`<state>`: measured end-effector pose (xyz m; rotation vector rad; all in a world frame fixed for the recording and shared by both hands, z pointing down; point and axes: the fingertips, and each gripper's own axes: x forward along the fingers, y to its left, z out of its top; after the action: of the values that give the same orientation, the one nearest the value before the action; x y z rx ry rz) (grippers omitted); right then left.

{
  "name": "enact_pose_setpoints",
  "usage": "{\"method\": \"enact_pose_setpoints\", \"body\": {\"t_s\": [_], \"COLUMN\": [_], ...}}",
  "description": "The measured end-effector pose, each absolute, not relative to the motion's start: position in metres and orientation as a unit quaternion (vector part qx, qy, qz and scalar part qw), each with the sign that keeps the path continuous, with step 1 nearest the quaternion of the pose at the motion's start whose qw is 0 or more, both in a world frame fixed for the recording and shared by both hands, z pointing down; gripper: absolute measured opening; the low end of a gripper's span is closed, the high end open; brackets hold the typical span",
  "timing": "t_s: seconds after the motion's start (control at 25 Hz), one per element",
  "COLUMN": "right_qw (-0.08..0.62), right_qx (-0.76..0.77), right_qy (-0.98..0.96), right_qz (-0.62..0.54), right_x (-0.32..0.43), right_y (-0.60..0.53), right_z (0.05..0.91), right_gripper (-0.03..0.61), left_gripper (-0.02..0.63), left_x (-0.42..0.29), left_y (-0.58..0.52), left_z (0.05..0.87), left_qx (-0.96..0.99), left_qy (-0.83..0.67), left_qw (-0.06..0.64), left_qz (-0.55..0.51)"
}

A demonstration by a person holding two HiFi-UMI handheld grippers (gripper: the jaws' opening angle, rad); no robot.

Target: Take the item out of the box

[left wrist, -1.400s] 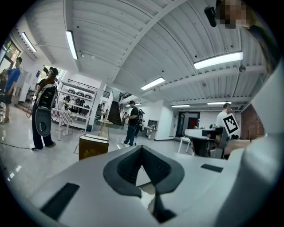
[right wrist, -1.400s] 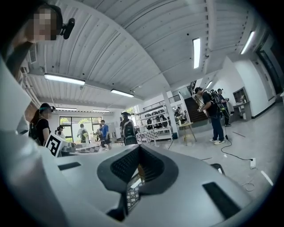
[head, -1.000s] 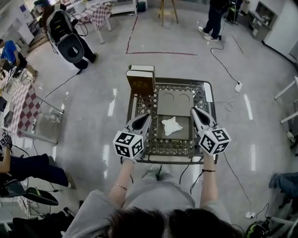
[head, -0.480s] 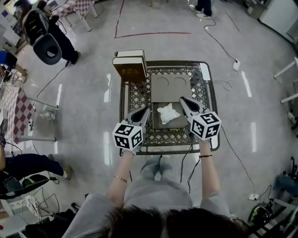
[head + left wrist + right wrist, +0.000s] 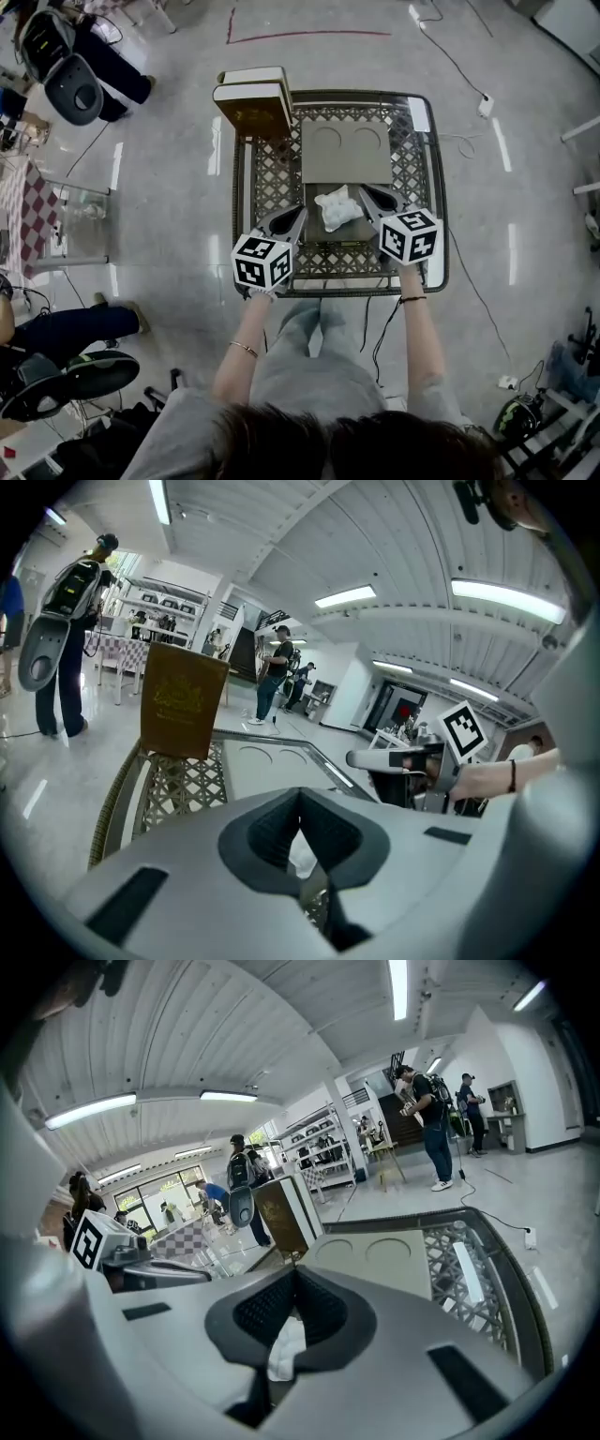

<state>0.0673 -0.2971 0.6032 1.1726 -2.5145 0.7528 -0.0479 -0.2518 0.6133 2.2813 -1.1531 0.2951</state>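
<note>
A crumpled white item (image 5: 337, 208) lies in the shallow grey box (image 5: 349, 246) on the lattice table (image 5: 272, 178). The box's lid (image 5: 345, 150), with two round marks, lies flat behind it. My left gripper (image 5: 300, 212) hovers just left of the item, jaws shut and holding nothing. My right gripper (image 5: 364, 190) points in from the item's right, also shut and empty, its tip close to the item. In the left gripper view the white item (image 5: 302, 853) shows below the shut left gripper (image 5: 300, 799). The right gripper view shows the item (image 5: 284, 1349) under the shut right gripper (image 5: 295, 1274).
A brown box (image 5: 251, 105) stands upright at the table's far left corner. A white strip (image 5: 419, 114) lies along the table's right side. The table's metal rim (image 5: 441, 234) curves around it. A person with a backpack (image 5: 66, 66) stands at the far left; cables cross the floor.
Both grippers have moved forward over the table, and the right one has swung in closer to the white item. The head view has tilted further down. Both jaws stay shut.
</note>
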Motion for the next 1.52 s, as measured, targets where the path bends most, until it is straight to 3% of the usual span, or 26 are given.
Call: {"method": "enact_pose_setpoints", "body": {"t_s": [0.48, 0.52, 0.6, 1.0, 1.4, 1.52], "right_qw": [0.229, 0.234, 0.242, 0.28, 0.339, 0.353], "right_qx": [0.367, 0.366, 0.365, 0.363, 0.358, 0.352], "right_qy": [-0.855, -0.852, -0.846, -0.818, -0.799, -0.797], "right_qz": [0.287, 0.291, 0.305, 0.347, 0.345, 0.342], "right_x": [0.056, 0.056, 0.055, 0.058, 0.053, 0.051], "right_y": [-0.292, -0.29, -0.288, -0.293, -0.293, -0.289], "right_z": [0.681, 0.687, 0.696, 0.734, 0.758, 0.758], "right_gripper": [0.024, 0.032, 0.125, 0.205, 0.204, 0.157], "left_gripper": [0.017, 0.017, 0.017, 0.017, 0.017, 0.017], "left_x": [-0.032, -0.032, -0.031, -0.026, -0.026, -0.026], "left_y": [-0.247, -0.246, -0.244, -0.245, -0.244, -0.243], "left_z": [0.661, 0.663, 0.666, 0.678, 0.681, 0.681], "left_qx": [0.836, 0.835, 0.834, 0.828, 0.824, 0.824], "left_qy": [-0.423, -0.423, -0.423, -0.427, -0.431, -0.431], "left_qw": [0.327, 0.329, 0.332, 0.343, 0.348, 0.348], "left_qz": [0.125, 0.125, 0.125, 0.122, 0.12, 0.12]}}
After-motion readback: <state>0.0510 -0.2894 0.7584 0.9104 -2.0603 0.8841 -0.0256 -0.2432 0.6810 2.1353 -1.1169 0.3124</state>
